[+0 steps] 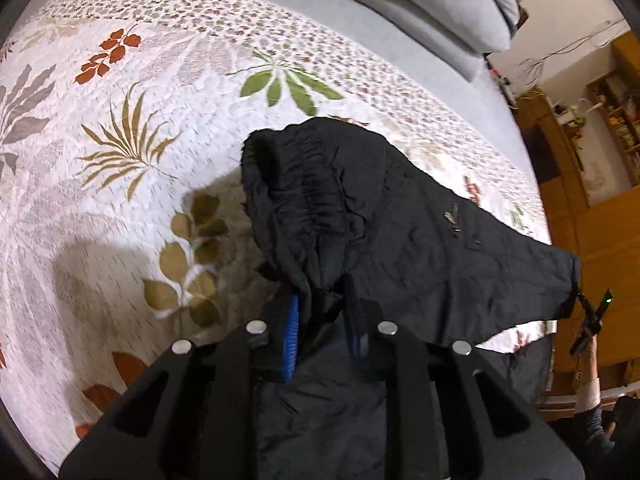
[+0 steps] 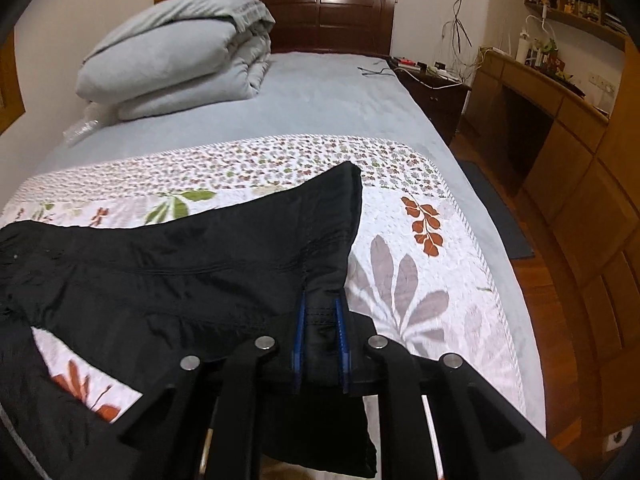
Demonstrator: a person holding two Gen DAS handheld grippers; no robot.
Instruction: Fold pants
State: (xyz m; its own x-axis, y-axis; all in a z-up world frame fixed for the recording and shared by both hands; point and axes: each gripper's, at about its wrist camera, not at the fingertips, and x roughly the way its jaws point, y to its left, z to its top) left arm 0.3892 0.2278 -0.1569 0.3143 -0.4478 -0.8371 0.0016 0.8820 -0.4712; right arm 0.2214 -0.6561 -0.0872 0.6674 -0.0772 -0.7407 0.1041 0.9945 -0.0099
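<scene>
The black pants are held raised above the floral quilt on the bed. The left gripper is clamped on the gathered waistband. The right gripper is clamped on a stitched edge.

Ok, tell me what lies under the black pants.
Under the black wrinkled pants shows the white quilted bedspread with leaf prints, which rests on the grey bed sheet. Whatever sits directly beneath the draped cloth is covered and cannot be seen.
</scene>
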